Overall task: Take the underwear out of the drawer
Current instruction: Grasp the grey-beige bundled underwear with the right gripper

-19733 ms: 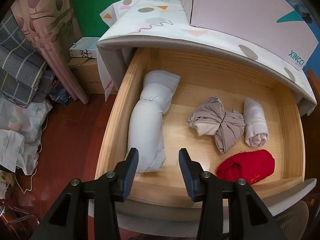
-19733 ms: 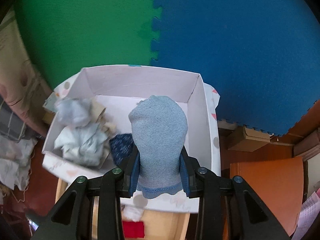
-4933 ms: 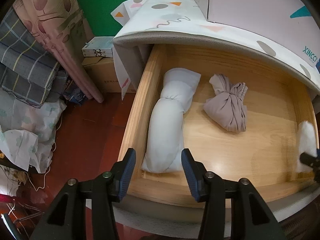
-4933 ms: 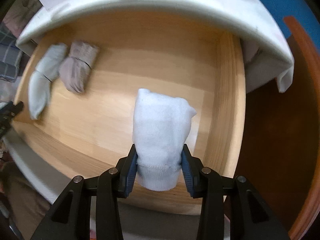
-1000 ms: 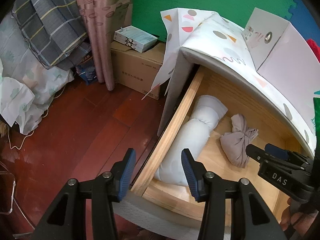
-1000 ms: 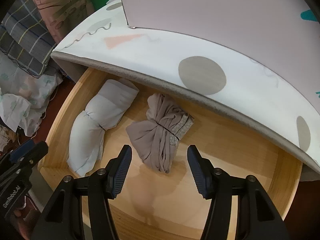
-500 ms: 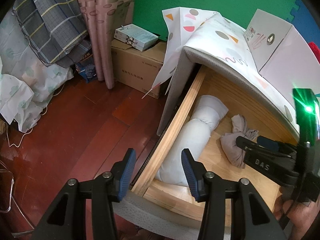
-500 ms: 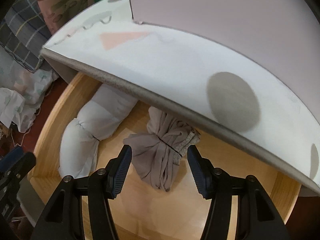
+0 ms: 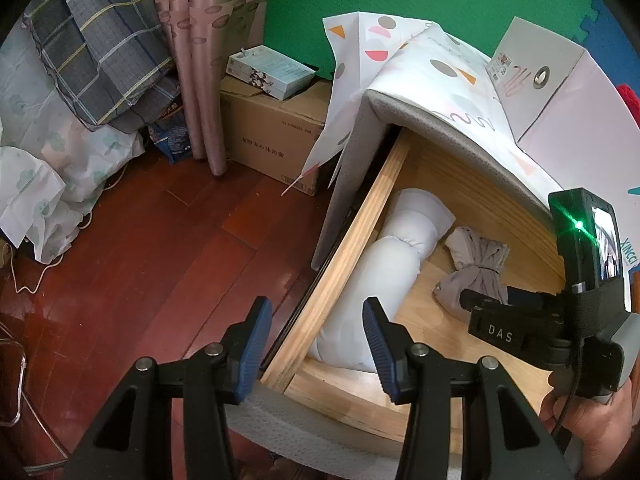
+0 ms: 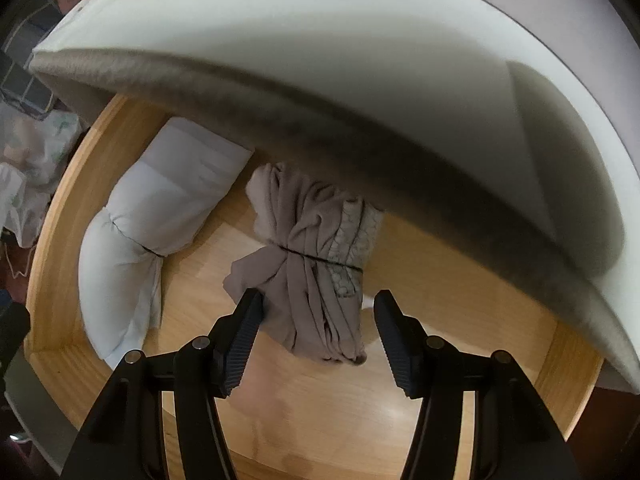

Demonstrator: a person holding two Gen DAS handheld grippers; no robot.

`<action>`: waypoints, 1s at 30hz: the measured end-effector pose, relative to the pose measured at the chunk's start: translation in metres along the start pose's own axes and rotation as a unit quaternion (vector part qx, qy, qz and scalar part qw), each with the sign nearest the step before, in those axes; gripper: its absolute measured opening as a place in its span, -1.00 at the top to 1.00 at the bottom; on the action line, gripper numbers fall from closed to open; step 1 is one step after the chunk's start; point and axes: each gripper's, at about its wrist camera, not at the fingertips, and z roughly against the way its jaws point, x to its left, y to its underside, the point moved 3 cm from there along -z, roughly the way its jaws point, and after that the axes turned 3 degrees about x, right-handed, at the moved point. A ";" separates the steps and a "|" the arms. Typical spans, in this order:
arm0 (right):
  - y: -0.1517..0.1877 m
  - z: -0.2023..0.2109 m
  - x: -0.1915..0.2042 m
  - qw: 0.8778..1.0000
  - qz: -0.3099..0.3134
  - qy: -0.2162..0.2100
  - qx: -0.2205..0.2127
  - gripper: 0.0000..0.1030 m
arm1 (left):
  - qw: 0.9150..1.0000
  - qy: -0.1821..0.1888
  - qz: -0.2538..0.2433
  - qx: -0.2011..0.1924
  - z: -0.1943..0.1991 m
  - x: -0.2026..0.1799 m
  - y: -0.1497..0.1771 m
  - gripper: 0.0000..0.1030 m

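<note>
Right wrist view: the right claw (image 10: 316, 320) is hanging released around the near end of the taupe underwear bundle (image 10: 316, 264), which is lying mid-drawer (image 10: 440, 400) right of a white roll (image 10: 160, 216). Left claw (image 9: 316, 332) is hovering released over the drawer's left edge.

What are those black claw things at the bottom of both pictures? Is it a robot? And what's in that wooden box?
No robot here. A person holds a grabbing tool in each hand, and a little camera sits on each tool, looking along its two fingers. So each picture is taken from one tool.

One picture is from the left tool. It hangs open over the drawer's edge, holding nothing. At its right you can see the other tool from the side, with the person's hand under it.

The other picture is from the right tool, reaching into the drawer. Two bundles lie inside: a white roll and a beige bundle tied with a thread. The right tool's fingers stand on either side of the beige bundle, but are not squeezing it yet.
</note>
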 end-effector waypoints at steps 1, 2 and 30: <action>0.001 -0.001 0.000 1.000 0.000 -0.005 0.003 0.03 | 1.000 0.000 0.000 -0.001 0.000 -0.001 0.000 0.06; 0.001 -0.001 0.000 1.000 0.000 -0.010 0.004 0.09 | 1.000 0.000 -0.001 -0.001 0.001 0.000 0.000 0.06; 0.030 -0.009 -0.009 0.998 -0.005 -0.022 0.058 0.16 | 1.000 0.004 0.003 0.000 -0.001 0.002 -0.002 0.06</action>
